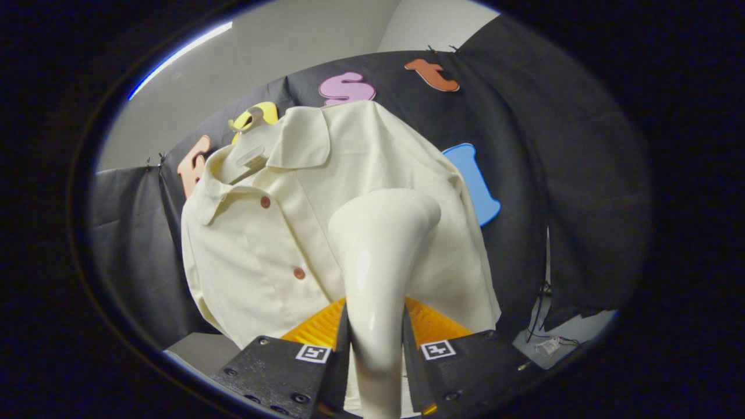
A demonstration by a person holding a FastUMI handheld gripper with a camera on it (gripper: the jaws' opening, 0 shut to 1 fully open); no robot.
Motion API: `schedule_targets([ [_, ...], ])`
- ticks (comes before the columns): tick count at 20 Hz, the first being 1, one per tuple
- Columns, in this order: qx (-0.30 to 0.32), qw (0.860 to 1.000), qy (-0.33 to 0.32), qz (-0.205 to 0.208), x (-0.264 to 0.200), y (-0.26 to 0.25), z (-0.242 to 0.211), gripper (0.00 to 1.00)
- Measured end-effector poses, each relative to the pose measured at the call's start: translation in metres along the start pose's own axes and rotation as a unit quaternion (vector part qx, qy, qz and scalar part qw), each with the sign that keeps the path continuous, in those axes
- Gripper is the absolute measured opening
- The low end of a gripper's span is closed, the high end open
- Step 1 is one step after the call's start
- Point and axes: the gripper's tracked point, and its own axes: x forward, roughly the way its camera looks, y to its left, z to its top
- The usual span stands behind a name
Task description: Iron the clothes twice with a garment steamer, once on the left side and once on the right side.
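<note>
Gripping the garment steamer (378, 273) — gripper (375, 349) fingers clamp its handle.
Steamer upright, head hiding part of the shirt (279, 233) — nozzle face unseen.

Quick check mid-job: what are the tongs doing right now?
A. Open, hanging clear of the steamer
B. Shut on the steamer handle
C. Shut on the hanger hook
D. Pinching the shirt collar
B: both fingers of the tongs press on the steamer handle, its head up against the shirt.
</note>
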Motion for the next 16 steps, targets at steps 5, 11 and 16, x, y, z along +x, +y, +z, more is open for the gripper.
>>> schedule_targets([
  [5, 0.009, 1.0, 0.022, 0.01, -0.005, -0.018, -0.041, 0.42],
  [11, 0.015, 0.999, 0.046, 0.017, -0.011, -0.035, -0.077, 0.42],
  [16, 0.031, 0.997, 0.074, 0.021, -0.018, -0.055, -0.124, 0.42],
])
